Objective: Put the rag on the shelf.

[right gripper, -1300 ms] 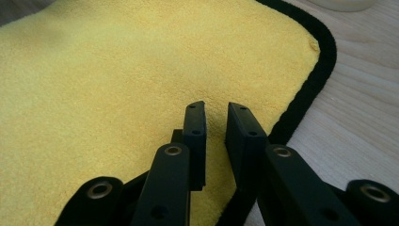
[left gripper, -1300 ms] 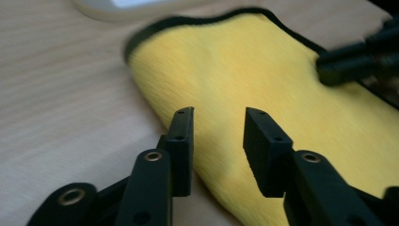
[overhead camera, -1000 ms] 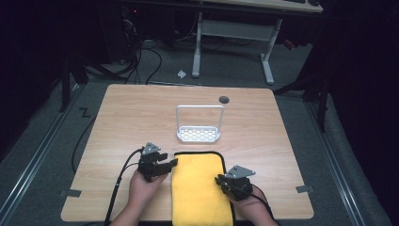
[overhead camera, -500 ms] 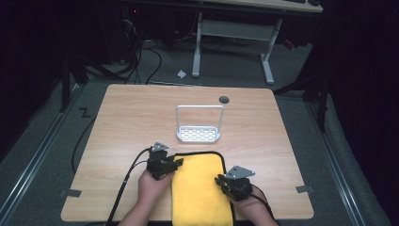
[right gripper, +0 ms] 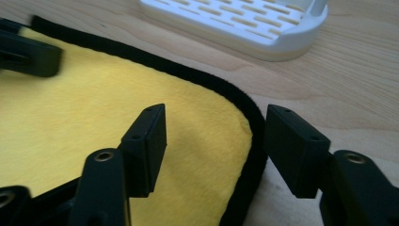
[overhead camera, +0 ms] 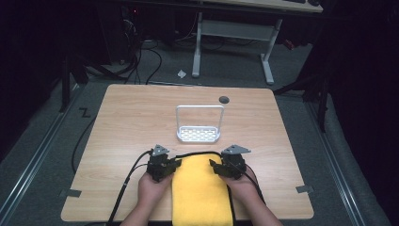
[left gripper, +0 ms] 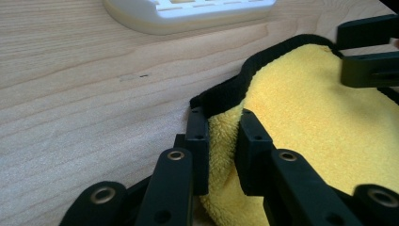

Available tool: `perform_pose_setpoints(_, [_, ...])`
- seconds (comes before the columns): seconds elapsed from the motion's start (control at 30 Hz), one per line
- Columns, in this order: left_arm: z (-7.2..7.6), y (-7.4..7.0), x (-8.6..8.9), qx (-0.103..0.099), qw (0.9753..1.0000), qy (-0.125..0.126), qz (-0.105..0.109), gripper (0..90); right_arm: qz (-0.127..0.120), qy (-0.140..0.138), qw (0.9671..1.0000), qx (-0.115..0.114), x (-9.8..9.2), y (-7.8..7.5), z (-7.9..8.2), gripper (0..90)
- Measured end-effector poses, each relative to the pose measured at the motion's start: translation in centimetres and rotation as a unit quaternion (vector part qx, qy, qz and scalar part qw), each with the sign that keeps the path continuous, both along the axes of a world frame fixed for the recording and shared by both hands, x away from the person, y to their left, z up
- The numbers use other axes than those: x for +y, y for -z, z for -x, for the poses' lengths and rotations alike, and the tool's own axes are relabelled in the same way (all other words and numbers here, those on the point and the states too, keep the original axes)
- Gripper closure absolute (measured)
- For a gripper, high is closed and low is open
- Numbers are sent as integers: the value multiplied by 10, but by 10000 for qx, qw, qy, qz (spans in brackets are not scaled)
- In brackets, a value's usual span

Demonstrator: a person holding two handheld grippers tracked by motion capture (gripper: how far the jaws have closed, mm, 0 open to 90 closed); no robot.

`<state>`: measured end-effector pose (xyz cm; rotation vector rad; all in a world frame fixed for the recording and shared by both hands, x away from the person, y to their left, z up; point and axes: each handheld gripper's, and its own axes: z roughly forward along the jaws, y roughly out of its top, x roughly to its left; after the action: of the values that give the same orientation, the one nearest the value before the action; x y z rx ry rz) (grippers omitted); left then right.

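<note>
My left gripper (left gripper: 221,141) has its fingers (left gripper: 197,141) narrow, and they pinch a raised fold of the yellow towel (left gripper: 320,136) at its far left corner, where the black edging (left gripper: 226,92) curls up just ahead of my fingertips. The cloth bulges between the two pads and touches both of them. To the left of these fingers is bare wood of the table (left gripper: 75,94), and farther ahead of them lies the white perforated tray (left gripper: 188,12).

My right gripper (right gripper: 214,150) has its fingers (right gripper: 146,141) wide apart. They stand on both sides of the towel's far right corner: one pad is over the yellow cloth (right gripper: 94,122), the other is over the wood just outside the black border (right gripper: 254,136). I cannot tell if they touch the cloth.

In the high view, the towel (overhead camera: 200,193) lies flat between my two hands, from my grippers back to the near edge of the table (overhead camera: 122,122). My left gripper (overhead camera: 162,165) and right gripper (overhead camera: 228,165) are at its two far corners. The tray with its upright wire handle (overhead camera: 199,125) stands just beyond my fingers, and a small dark round hole (overhead camera: 224,99) is farther behind it
</note>
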<state>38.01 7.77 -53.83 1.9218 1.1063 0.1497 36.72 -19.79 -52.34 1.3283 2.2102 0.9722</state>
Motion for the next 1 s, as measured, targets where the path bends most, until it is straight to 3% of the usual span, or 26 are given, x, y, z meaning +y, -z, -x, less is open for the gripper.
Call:
perform_pose_setpoints(0.03, [0, 0, 0, 1, 10000, 0, -1, 767, 72, 19, 10000, 58, 1, 2, -3, 363])
perform_pose_setpoints(0.1, [0, 0, 0, 3, 10000, -3, 6, 767, -15, 34, 9999, 131, 2, 6, -6, 390])
perform_pose_setpoints(0.2, [0, 0, 0, -1, 10000, -5, -2, 767, 47, -58, 9999, 111, 6, 5, -3, 480])
perform_pose_setpoints(0.43, [0, 0, 0, -4, 10000, -8, -4, 767, -143, -271, 9995, 119, 8, 6, 1, 717])
perform_pose_setpoints(0.53, [1, 0, 0, -11, 10000, -7, -18, 767, -188, -281, 9994, 116, 9, 6, 3, 761])
perform_pose_setpoints(0.7, [1, 0, 0, -4, 10000, -29, 5, 751, -182, -316, 9993, 76, 9, 6, 4, 780])
perform_pose_setpoints(0.9, [-1, 0, 4, 128, 9998, 7, 165, 800, -204, -300, 9992, -172, 9, -1, 7, 780])
perform_pose_setpoints(1.0, [1, -3, 6, 48, 9997, -10, 246, 828, -199, -306, 9989, -291, 9, -3, 10, 780])
